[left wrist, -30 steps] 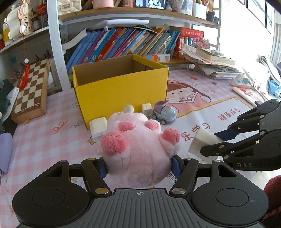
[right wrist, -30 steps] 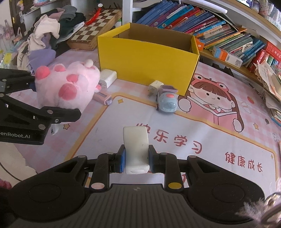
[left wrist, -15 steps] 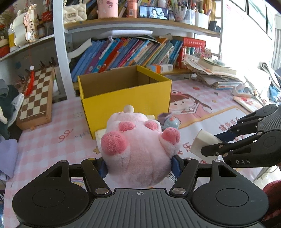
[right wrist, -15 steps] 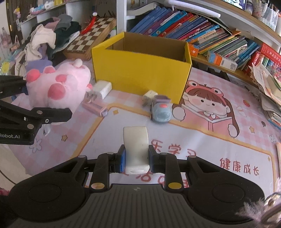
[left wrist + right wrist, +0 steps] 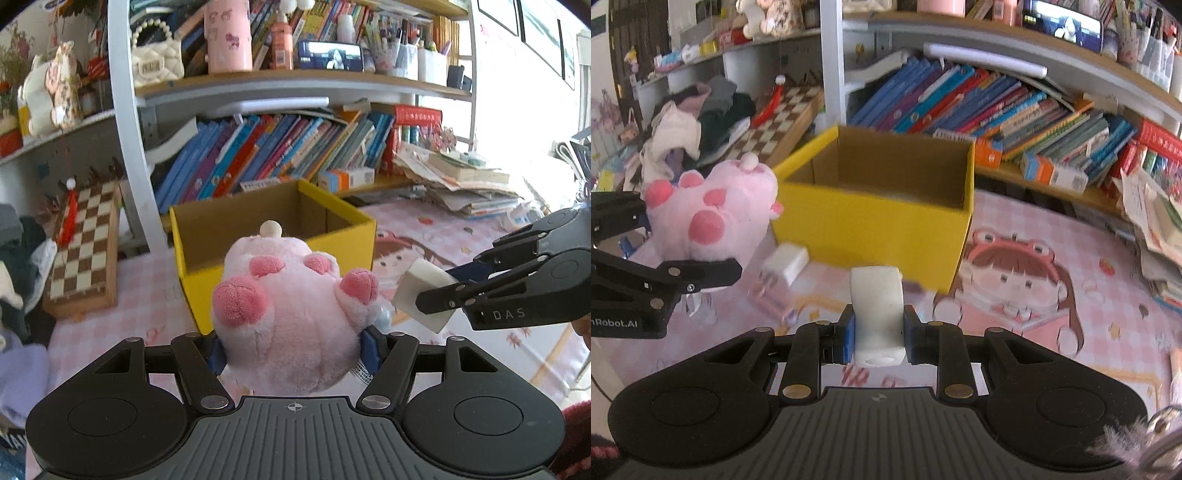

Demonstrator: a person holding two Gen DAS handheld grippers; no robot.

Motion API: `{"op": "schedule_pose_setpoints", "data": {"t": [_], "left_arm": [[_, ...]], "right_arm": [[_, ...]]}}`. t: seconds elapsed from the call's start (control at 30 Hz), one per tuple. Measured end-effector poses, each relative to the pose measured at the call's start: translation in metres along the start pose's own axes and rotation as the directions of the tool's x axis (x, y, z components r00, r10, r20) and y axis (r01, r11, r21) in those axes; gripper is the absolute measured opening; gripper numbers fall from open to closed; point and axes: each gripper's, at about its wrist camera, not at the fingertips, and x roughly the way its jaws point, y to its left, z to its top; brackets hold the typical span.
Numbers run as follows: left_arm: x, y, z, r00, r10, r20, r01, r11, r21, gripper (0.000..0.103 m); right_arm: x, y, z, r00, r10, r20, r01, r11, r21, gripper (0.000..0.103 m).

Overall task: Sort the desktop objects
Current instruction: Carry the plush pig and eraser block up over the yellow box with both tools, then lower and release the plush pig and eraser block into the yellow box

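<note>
A pink plush toy (image 5: 291, 314) with darker pink paws hangs above the desk, and my left gripper (image 5: 295, 350) is shut on its sides. From the right wrist view the same pink plush toy (image 5: 713, 210) is at the left, in front of the box's left corner. My right gripper (image 5: 879, 332) is shut on a white rounded block (image 5: 877, 314). That white block (image 5: 424, 295) and the right gripper (image 5: 439, 299) show at the right of the left wrist view. An open yellow cardboard box (image 5: 273, 236) (image 5: 879, 229) stands just beyond both; what I see of its inside is bare.
A white charger (image 5: 785, 264) and a blurred pink item (image 5: 772, 302) lie on the pink cartoon mat (image 5: 1015, 280) before the box. A chessboard (image 5: 85, 243) leans at the left by a clothes pile (image 5: 694, 122). Book rows (image 5: 280, 151) and a paper stack (image 5: 461, 184) stand behind.
Both grippers have risen and moved closer to the yellow box with their loads still held. More of the box's inside shows now, and the toy car has slipped behind the plush.
</note>
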Motion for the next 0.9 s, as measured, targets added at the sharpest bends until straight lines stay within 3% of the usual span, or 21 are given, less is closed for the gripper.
{"op": "schedule_pose_setpoints", "data": {"t": [0.53, 0.9], "left_arm": [[0.048, 0.018, 0.065, 0.995, 0.076, 0.06, -0.078, 0.997, 0.029, 0.067], [0.118, 0.053, 0.095, 0.99, 0.135, -0.029, -0.134, 0.99, 0.049, 0.067]], "right_arm": [[0.041, -0.044, 0.09, 0.992, 0.092, 0.082, -0.083, 0.991, -0.105, 0.024], [0.127, -0.055, 0.152, 0.997, 0.074, 0.031, -0.064, 0.967, -0.248, 0.024]]}}
